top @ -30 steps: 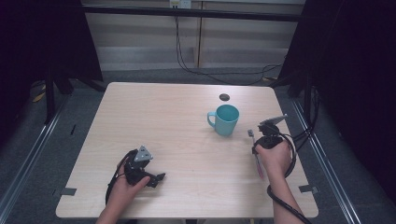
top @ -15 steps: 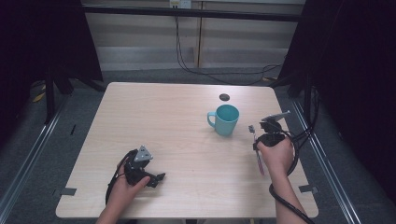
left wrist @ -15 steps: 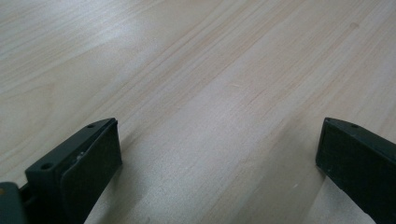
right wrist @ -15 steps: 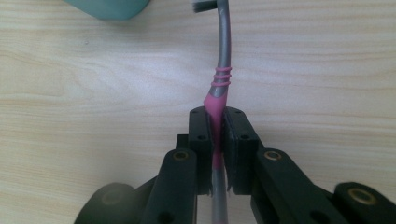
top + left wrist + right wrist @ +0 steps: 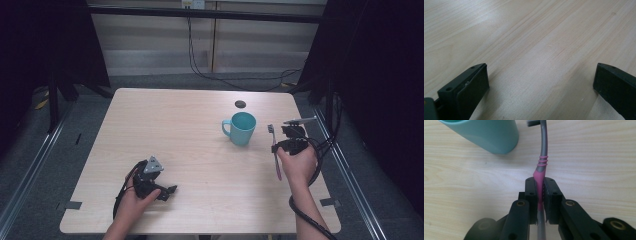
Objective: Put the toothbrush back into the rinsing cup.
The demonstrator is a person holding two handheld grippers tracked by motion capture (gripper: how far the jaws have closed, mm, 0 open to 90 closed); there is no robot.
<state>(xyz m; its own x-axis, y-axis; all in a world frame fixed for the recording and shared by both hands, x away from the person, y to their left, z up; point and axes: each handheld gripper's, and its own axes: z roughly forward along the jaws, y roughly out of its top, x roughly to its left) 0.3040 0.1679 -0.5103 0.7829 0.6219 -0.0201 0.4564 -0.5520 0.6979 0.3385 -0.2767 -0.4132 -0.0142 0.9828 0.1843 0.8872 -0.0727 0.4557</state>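
A toothbrush (image 5: 274, 150) with a pink and grey handle is clamped in my right gripper (image 5: 278, 148) at the table's right side, just right of a teal mug (image 5: 240, 128). Its bristle head points to the far side and its tail runs back beside the hand. In the right gripper view the jaws press on the pink handle (image 5: 539, 178), and the mug (image 5: 486, 133) stands at the upper left. My left gripper (image 5: 167, 192) rests at the near left of the wooden table (image 5: 165, 130). It (image 5: 540, 85) stands open over bare wood.
A small dark disc (image 5: 240, 104) lies on the table behind the mug. Cables trail from both grippers toward the person. Dark frames and a rail flank the table on both sides.
My right gripper has risen with the toothbrush, whose head now sits further up in the high view, level with the mug. The left hand has stayed put.
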